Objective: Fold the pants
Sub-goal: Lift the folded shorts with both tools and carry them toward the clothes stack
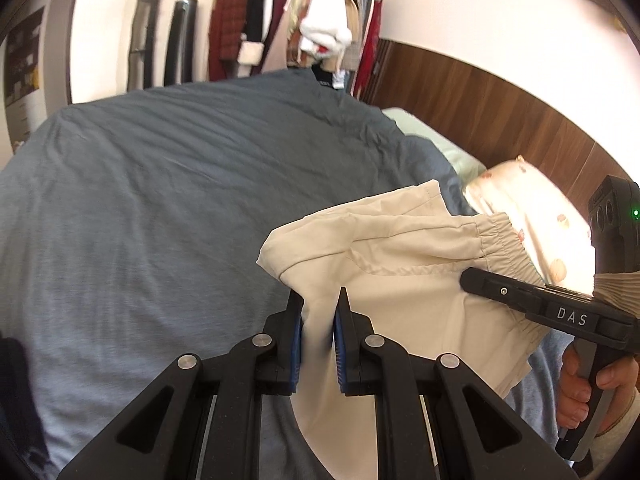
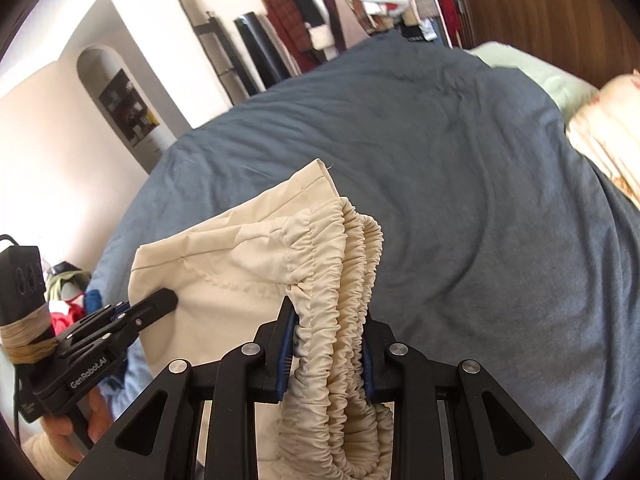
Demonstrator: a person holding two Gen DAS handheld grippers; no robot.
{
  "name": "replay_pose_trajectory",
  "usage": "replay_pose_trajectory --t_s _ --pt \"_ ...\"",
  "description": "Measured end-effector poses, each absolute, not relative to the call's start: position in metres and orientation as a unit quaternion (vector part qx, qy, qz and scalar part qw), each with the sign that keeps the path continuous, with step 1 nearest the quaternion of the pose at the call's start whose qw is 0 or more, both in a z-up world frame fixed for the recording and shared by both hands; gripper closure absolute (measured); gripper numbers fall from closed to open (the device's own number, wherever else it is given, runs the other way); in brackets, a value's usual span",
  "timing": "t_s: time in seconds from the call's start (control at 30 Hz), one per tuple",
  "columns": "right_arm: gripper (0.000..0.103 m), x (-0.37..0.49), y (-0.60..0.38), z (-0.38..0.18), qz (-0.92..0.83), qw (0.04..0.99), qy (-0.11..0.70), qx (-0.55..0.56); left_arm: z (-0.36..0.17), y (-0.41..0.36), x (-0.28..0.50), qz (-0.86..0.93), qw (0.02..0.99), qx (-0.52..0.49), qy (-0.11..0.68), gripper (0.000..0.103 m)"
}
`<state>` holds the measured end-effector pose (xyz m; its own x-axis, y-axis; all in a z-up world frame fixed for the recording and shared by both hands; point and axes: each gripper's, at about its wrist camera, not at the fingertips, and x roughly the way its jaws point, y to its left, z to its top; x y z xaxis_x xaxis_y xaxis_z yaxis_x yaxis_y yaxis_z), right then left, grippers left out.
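Cream pants point(image 1: 408, 272) with a gathered elastic waistband point(image 2: 340, 300) hang in the air above a bed, held between both grippers. My left gripper point(image 1: 320, 312) is shut on a bunched fold of the pants fabric. My right gripper point(image 2: 330, 328) is shut on the bunched waistband, which spills down between its fingers. In the left wrist view the right gripper point(image 1: 520, 296) shows at the right, against the waistband side. In the right wrist view the left gripper point(image 2: 120, 316) shows at the left, on the pants' far edge.
A blue-grey bedspread point(image 1: 160, 200) covers the bed below. Pillows point(image 1: 528, 200) lie at the wooden headboard point(image 1: 480, 96) on the right. A clothes rack point(image 1: 304, 20) with hanging garments stands behind the bed. Coloured clutter point(image 2: 72, 300) lies off the bed's left side.
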<state>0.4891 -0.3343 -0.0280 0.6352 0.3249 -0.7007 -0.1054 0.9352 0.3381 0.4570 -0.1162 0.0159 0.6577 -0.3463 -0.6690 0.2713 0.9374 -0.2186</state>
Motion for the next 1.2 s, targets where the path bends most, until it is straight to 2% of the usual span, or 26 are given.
replay_pose_trajectory --t_s 0.6,1.2 --pt "0.075 0.448 -0.188 0.034 0.21 0.897 0.376 0.1 0.083 0.038 0.357 -0.082 0.936 -0.074 0.334 0.088" --pt "0.075 0.41 -0.008 0.05 0.328 0.871 0.358 0.071 0.109 0.222 0.267 0.038 0.945 -0.094 0.31 0.088"
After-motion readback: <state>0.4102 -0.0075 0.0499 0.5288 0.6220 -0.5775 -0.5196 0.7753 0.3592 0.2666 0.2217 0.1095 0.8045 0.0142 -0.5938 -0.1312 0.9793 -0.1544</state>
